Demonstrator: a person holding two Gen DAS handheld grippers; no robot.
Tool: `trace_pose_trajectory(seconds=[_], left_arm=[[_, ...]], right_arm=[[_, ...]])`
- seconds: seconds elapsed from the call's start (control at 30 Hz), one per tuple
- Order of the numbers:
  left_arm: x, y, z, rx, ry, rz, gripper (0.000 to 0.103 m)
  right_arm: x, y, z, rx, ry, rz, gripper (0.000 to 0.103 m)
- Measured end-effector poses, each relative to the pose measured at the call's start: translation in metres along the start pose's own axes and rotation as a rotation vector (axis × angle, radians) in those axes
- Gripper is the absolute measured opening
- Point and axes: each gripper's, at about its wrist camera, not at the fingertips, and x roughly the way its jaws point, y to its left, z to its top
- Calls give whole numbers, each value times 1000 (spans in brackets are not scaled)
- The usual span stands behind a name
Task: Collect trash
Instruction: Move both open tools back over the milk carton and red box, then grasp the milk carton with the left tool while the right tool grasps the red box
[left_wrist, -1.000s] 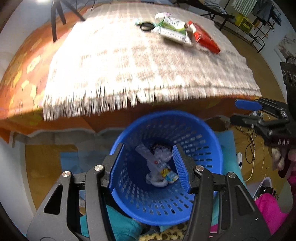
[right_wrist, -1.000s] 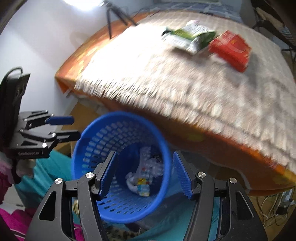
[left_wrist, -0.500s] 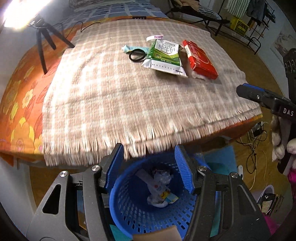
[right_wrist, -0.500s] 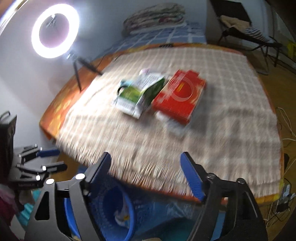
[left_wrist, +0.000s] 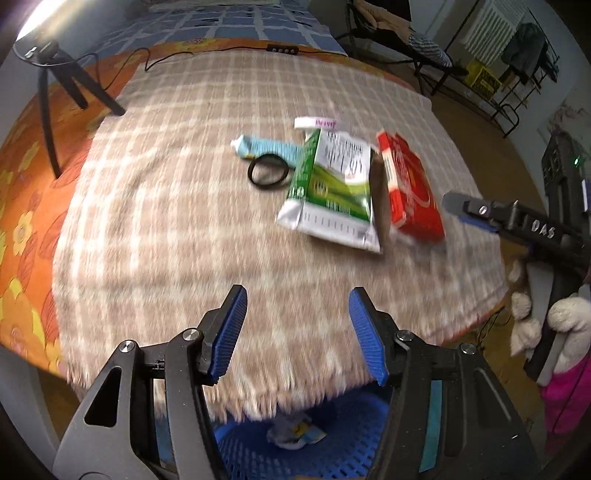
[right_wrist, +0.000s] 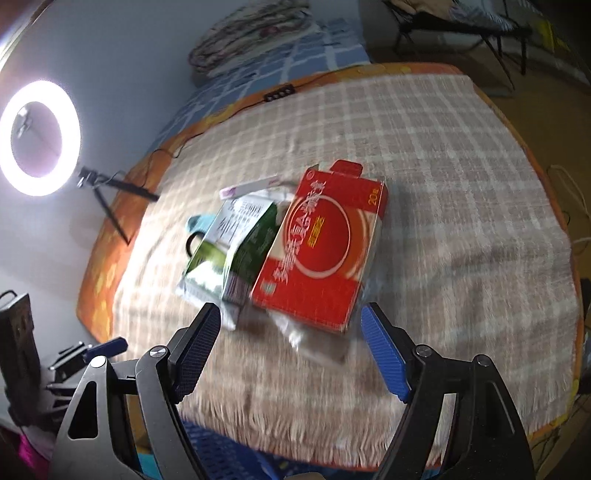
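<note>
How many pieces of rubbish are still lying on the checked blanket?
5 visible: a red box, a green-and-white pouch beside it, a pale blue tube, a black ring before the tube, and a white strip behind the pouch. Clear wrapping under the box may be more.

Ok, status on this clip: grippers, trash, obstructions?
Both hand-held grippers, left and right, open, empty. Red box and green packet lie on the blanket; blue basket below its edge. Nothing blocking.

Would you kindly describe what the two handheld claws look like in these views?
Both the left claw and the right claw have black angular metal frames with triangular cutouts and silver screws. Their fingers carry ribbed blue pads. The right claw's side is lettered "DAS".
</note>
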Motion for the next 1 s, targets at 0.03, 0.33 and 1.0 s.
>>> trace_pose_trajectory(seconds=[0.03, 0.33, 1.0], left_arm=[[2, 0, 7, -1, -2, -5, 59], [28, -2, 52, 10, 1, -28, 59], [58, -31, 82, 112, 41, -26, 79]], right_arm=[[3, -2, 4, 9, 3, -7, 78], [41, -7, 38, 55, 29, -48, 78], [99, -15, 90, 26, 115, -228, 88]])
